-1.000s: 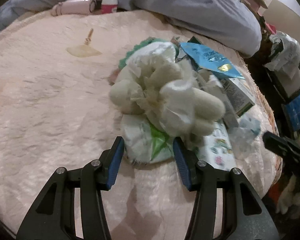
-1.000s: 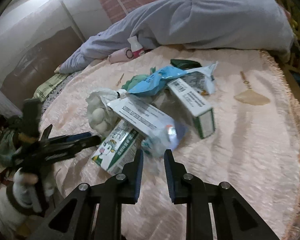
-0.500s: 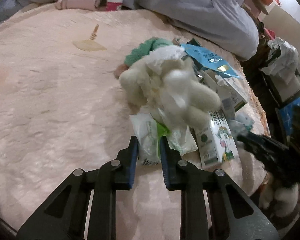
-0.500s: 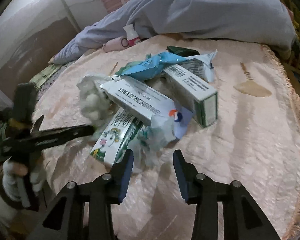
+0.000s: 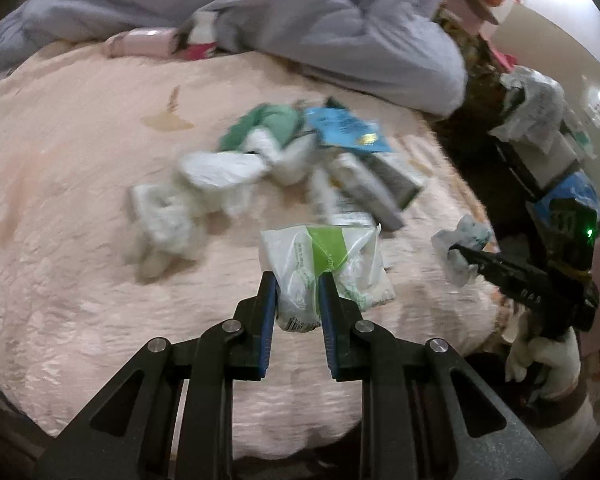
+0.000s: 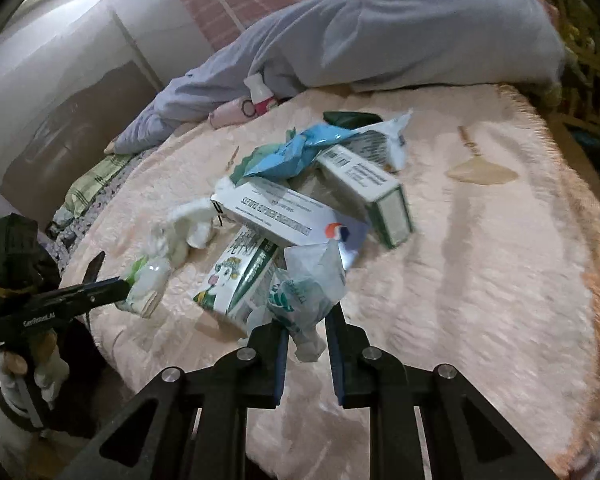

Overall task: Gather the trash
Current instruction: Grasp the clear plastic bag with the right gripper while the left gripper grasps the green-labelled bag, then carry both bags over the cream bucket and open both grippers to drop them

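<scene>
left gripper (image 5: 297,292) now clenched on the green-and-white wrapper (image 5: 325,264), lifted off the pink blanket (image 5: 60,216), right gripper (image 6: 307,330) newly pinching a crumpled plastic bag (image 6: 310,286), boxes (image 6: 364,188) still piled

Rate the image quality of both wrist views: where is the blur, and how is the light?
Left wrist view: the trash pile is smeared by motion blur, while the left claw and its green-and-white wrapper stay sharp. Right wrist view: mostly sharp, boxes' print legible, blur only at the blanket's right edge. Both: dim light, fisheye bending, dark corners.
</scene>
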{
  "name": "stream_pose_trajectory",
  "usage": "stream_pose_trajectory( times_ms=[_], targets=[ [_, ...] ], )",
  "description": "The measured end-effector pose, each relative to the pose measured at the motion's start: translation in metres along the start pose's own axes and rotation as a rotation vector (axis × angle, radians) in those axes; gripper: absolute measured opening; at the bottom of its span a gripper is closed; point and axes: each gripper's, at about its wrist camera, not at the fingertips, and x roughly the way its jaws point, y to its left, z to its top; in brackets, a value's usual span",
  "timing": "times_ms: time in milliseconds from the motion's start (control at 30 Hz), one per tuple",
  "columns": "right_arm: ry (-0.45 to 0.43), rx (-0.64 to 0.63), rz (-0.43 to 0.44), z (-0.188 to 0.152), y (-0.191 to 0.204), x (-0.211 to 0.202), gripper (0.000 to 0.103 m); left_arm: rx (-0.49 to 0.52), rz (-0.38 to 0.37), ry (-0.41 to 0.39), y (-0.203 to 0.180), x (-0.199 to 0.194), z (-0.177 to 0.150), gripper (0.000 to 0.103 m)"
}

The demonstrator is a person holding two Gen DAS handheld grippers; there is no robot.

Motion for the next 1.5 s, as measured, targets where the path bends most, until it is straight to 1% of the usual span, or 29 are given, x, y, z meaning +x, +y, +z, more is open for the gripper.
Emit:
stream_pose_trajectory(
  times_ms=[133, 333, 533, 867, 1200, 1500],
  targets=[
    [-0.024, -0.01, -0.034, -0.009, -0.002, -0.023, 0.017, 0.063, -0.006, -0.015, -0.035, 0.004, 0.004, 0.019],
    [-0.058, -0.01, -0.072, -0.02, -0.008, -0.05, 0.017, 0.113, -0.013, -0.02, -0.077, 0.019, 0.009, 0.019],
    [-0.088, 0.014, -0.112, -0.028, -0.023, -0.074, 0.017, 0.173, -0.018, -0.017, -0.115, 0.036, 0.015, 0.019],
    [-0.128, 0.1, -0.175, -0.045, -0.064, -0.11, 0.017, 0.273, -0.045, 0.01, -0.174, 0.062, 0.02, 0.019],
    [-0.159, 0.169, -0.26, -0.065, -0.104, -0.144, 0.017, 0.377, -0.086, 0.038, -0.233, 0.086, 0.02, 0.019],
    [-0.173, 0.251, -0.352, -0.088, -0.147, -0.175, 0.017, 0.417, -0.167, 0.097, -0.29, 0.116, 0.017, 0.019]
  ],
)
